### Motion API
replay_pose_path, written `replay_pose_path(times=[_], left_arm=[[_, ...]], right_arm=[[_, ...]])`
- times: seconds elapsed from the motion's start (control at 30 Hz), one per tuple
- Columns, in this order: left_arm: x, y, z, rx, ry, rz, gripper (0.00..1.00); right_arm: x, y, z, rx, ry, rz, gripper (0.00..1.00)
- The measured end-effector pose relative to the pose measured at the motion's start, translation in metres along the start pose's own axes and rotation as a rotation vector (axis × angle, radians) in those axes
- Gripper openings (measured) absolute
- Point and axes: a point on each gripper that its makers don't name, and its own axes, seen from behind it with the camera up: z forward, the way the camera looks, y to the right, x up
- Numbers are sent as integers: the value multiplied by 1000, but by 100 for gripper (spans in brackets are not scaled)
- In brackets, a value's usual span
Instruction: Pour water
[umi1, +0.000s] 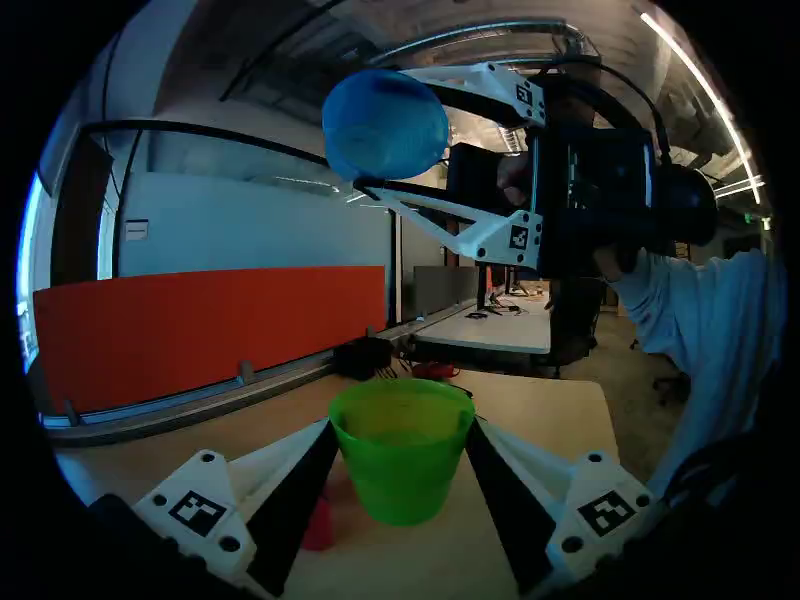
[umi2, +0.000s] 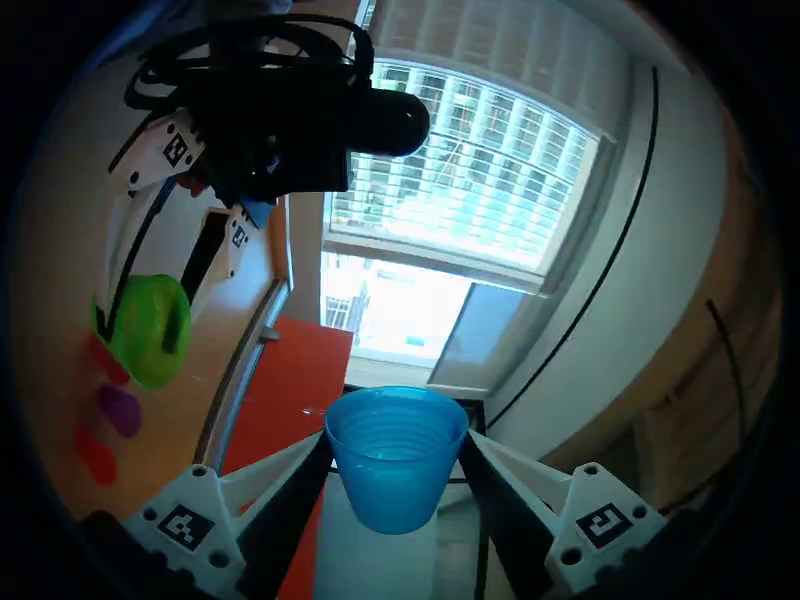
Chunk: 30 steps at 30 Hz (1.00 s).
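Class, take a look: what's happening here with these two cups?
A person works two handheld grippers. The left gripper grips a green cup, upright, on or just above the table. The right gripper holds a blue cup raised higher, tipped on its side. Whether water is flowing cannot be told.

A pink thing on the worktop is mostly hidden behind a finger. Whether the green cup or blue cup holds water cannot be told. Red and purple blobs in the right gripper view are too blurred to name.
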Motion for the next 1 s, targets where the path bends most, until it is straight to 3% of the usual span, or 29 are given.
replay_pose_path(times=[0.17, 0.3, 0.6, 1.0], left_arm=[[0, -1, -1, 3, 0, 2, 86], [3, -2, -2, 8, 3, 6, 86], [5, -5, -6, 23, 5, 16, 86], [8, -10, -10, 46, 4, 28, 86]], right_arm=[[-4, -5, -2, 7, -2, 78, 90], [-11, -7, -4, 12, -5, 195, 90], [-14, -13, -14, 21, 3, 583, 89], [8, -34, -21, 73, 22, 1091, 90]])
